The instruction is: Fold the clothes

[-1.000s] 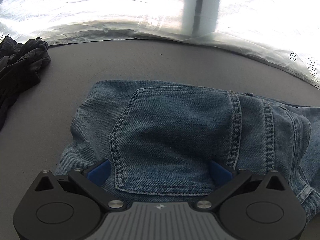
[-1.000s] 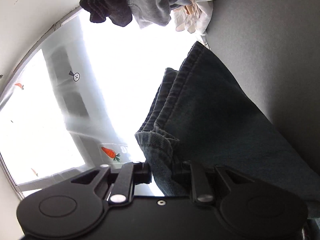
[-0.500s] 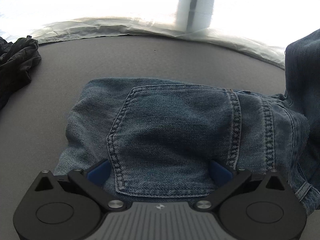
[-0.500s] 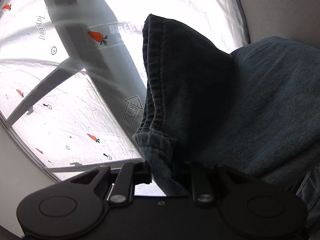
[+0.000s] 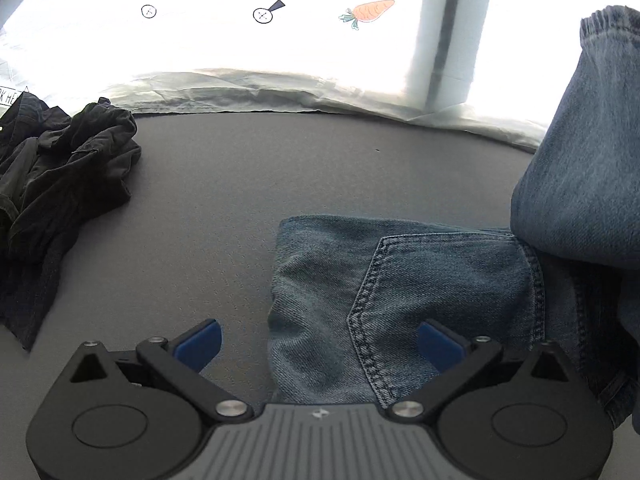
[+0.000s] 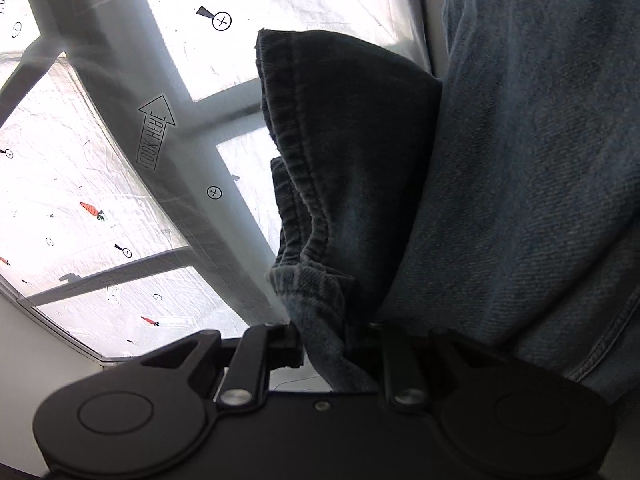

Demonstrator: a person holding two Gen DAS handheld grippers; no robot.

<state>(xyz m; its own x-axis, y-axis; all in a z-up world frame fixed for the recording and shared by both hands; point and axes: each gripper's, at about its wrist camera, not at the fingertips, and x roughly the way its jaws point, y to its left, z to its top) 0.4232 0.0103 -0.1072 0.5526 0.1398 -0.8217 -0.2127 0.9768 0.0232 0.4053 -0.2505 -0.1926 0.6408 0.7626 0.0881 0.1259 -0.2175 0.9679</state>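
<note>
over the grey table (image 5: 248,184), the right gripper (image 6: 334,344) stays clamped on the jeans' hem (image 6: 316,280), carrying the legs toward the waist end (image 5: 400,292) beneath the left gripper (image 5: 318,344), jaws apart and empty.

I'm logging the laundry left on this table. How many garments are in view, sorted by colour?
Blue denim: 1, the jeans, their hem end shut in the right gripper
Black or dark: at least 1, the crumpled heap at the left; I cannot tell if it holds more pieces
Total: 2 at least
</note>
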